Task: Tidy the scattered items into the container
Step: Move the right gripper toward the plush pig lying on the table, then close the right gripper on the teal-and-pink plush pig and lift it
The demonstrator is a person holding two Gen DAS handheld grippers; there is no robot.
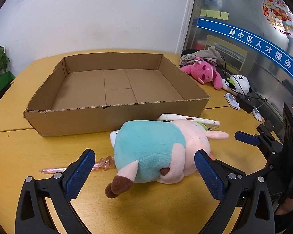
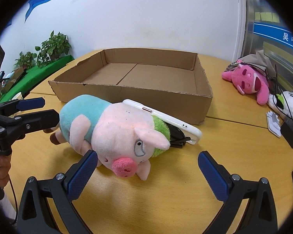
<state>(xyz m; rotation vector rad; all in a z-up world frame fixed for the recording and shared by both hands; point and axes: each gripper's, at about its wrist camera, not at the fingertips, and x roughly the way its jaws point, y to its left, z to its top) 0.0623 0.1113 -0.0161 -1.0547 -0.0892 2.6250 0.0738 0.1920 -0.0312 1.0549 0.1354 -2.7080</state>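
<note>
A pink pig plush in a teal shirt (image 1: 156, 148) (image 2: 111, 130) lies on its side on the yellow table, in front of the shallow cardboard box (image 1: 76, 115) (image 2: 138, 95), which holds nothing. A white phone (image 1: 189, 119) (image 2: 164, 117) leans on the pig's back, with a black item under it. A pink pen (image 1: 78, 166) lies left of the pig. My left gripper (image 1: 144, 172) (image 2: 36, 109) is open with its jaws either side of the pig's rear. My right gripper (image 2: 147, 172) is open, just in front of the pig's snout; one of its fingers (image 1: 246, 138) shows in the left wrist view.
A magenta plush (image 1: 203, 73) (image 2: 248, 81), a white panda plush (image 1: 238, 83) (image 2: 287, 103), grey cloth and black cables lie at the table's right edge. White clips (image 2: 273, 123) sit nearby. Potted plants (image 2: 52, 47) stand at the left. A hand (image 2: 0, 167) holds the left gripper's handle.
</note>
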